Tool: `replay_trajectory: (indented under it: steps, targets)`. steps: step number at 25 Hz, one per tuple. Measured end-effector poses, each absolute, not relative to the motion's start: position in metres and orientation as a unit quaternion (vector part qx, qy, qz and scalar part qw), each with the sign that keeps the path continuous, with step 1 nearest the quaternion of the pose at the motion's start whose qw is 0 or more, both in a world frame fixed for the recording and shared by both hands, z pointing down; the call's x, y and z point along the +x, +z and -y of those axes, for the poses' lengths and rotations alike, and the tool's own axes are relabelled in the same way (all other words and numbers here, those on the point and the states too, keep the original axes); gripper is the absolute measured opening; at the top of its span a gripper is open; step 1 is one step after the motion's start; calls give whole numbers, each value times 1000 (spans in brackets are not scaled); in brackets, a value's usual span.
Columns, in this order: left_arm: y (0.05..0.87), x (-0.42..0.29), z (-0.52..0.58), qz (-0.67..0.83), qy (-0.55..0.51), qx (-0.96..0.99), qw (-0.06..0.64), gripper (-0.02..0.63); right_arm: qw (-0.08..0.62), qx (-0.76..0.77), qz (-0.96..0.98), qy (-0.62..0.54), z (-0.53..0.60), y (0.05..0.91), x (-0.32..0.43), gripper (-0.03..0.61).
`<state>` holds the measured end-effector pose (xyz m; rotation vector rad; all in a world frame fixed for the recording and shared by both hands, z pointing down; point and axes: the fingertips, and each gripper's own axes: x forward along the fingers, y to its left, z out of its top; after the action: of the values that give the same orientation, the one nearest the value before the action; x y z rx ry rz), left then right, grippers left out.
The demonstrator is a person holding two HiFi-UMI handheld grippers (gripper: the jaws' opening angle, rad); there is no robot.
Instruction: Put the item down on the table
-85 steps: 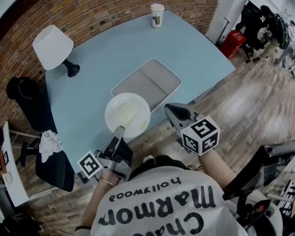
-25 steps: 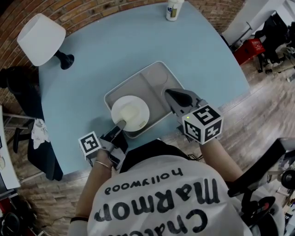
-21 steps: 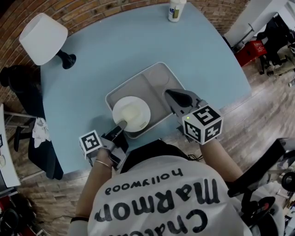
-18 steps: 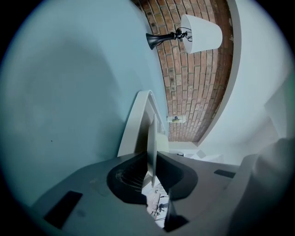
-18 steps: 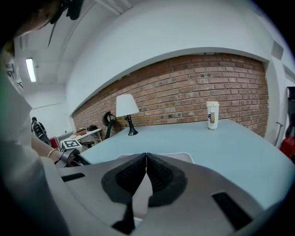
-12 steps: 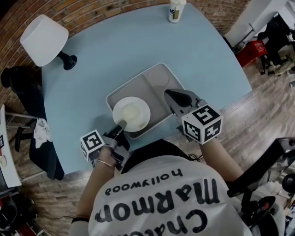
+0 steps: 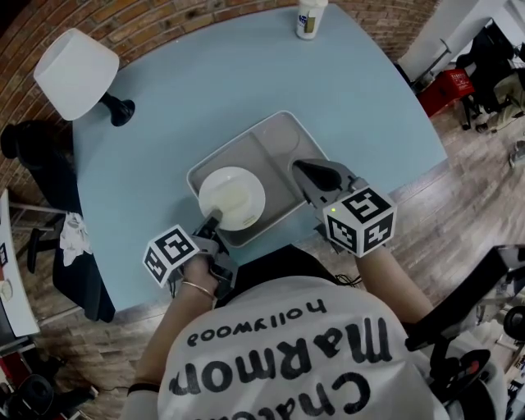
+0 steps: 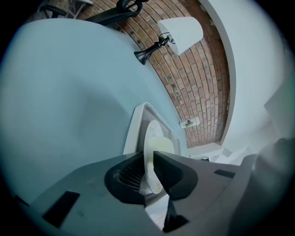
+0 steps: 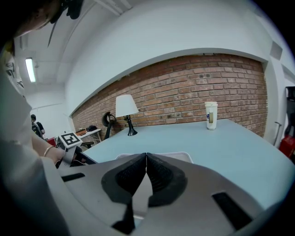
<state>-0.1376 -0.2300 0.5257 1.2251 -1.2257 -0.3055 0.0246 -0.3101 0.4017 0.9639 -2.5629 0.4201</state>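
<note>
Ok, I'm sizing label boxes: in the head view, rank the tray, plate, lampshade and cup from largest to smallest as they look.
1. tray
2. lampshade: looks slightly bigger than the plate, but it stands higher, nearer the camera, so this is unsure
3. plate
4. cup, partly cut off by the top edge

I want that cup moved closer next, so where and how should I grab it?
Grip the cup around the middle of its side wall, coming in level from the near side with the right hand-held gripper. It stands upright, alone at the far edge of the table, so a side pinch probably suits.
</note>
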Motion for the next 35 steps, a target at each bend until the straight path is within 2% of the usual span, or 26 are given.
replay_trajectory:
  steps: [11, 23, 35]
  targets:
    - [527, -132, 248, 551, -109, 564, 605, 43, 187, 345, 907, 154, 313, 411, 31, 9]
    - [527, -121, 268, 541, -86, 560, 621, 46, 193, 347, 903, 161, 317, 415, 33, 9]
    - [530, -122, 279, 577, -26, 546, 607, 67, 198, 351, 899, 172, 325, 418, 36, 9]
